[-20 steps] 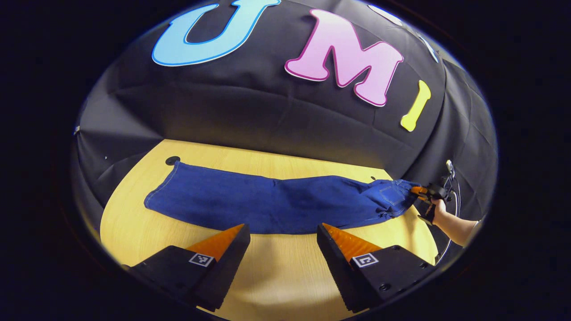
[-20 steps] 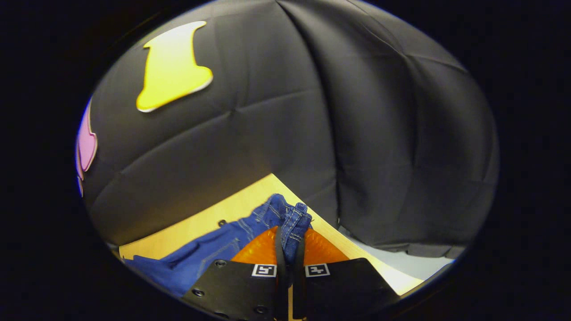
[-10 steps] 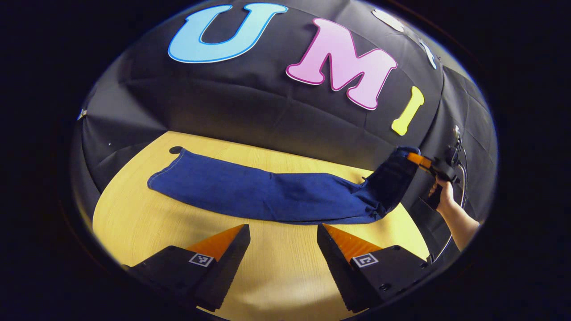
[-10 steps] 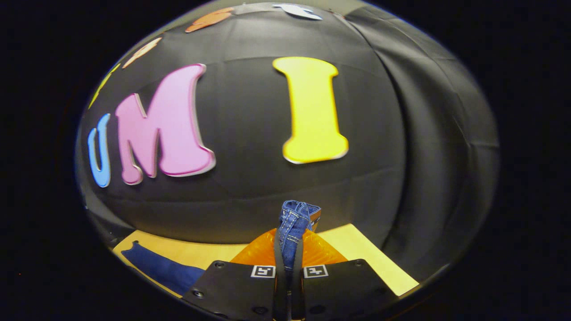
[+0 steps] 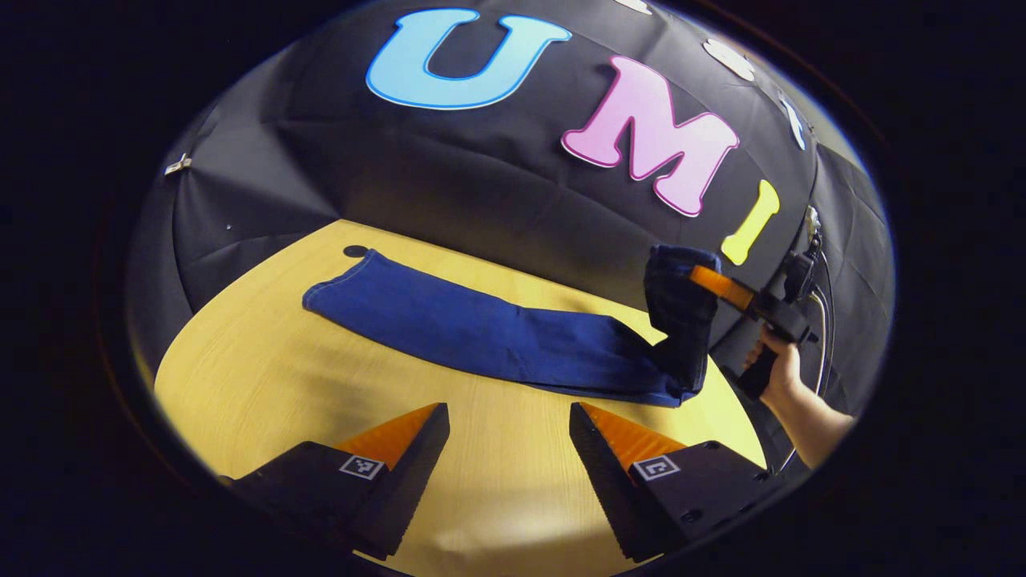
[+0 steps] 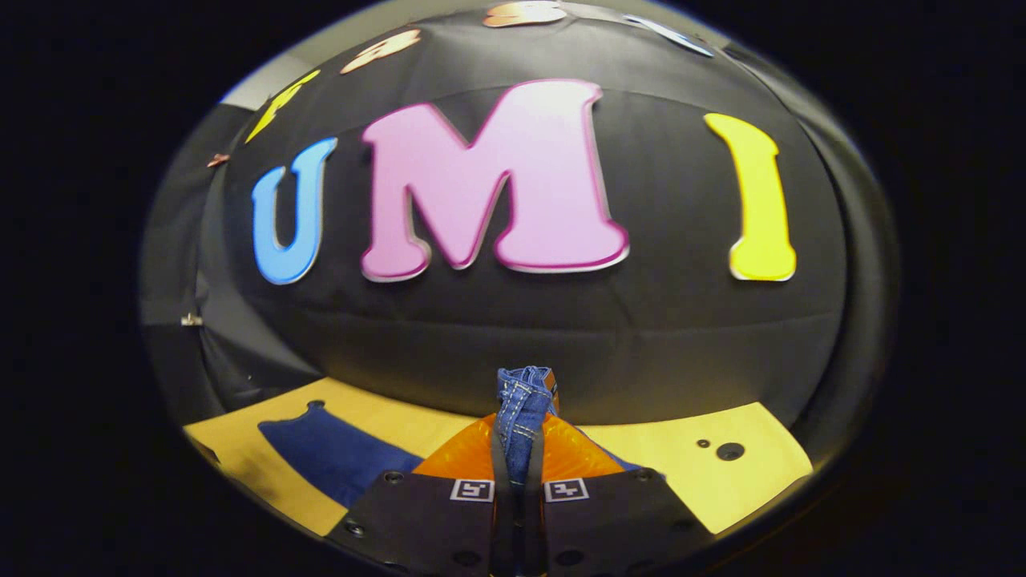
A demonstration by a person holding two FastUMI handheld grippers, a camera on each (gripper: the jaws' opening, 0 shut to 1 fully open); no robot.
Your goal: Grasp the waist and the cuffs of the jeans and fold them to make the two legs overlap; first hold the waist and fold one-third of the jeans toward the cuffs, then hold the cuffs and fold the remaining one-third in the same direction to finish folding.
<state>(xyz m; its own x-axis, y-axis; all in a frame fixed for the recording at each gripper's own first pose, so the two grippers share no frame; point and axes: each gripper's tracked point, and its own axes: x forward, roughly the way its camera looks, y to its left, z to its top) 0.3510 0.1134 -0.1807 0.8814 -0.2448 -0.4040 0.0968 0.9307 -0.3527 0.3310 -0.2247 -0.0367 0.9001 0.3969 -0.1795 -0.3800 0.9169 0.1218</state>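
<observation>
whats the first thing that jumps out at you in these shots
The blue jeans stretched long across the yellow table, their waist end lifted off it by the right gripper, shut on the denim. Nearer, the left gripper hangs open above bare tabletop.

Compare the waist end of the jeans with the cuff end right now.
The waist end is lifted off the table, hanging from the right gripper, which is shut on it; the cuff end lies flat, with nothing gripping it. The waist end is bunched and upright; the cuff end is spread smooth. Both are the same dark blue denim.
</observation>
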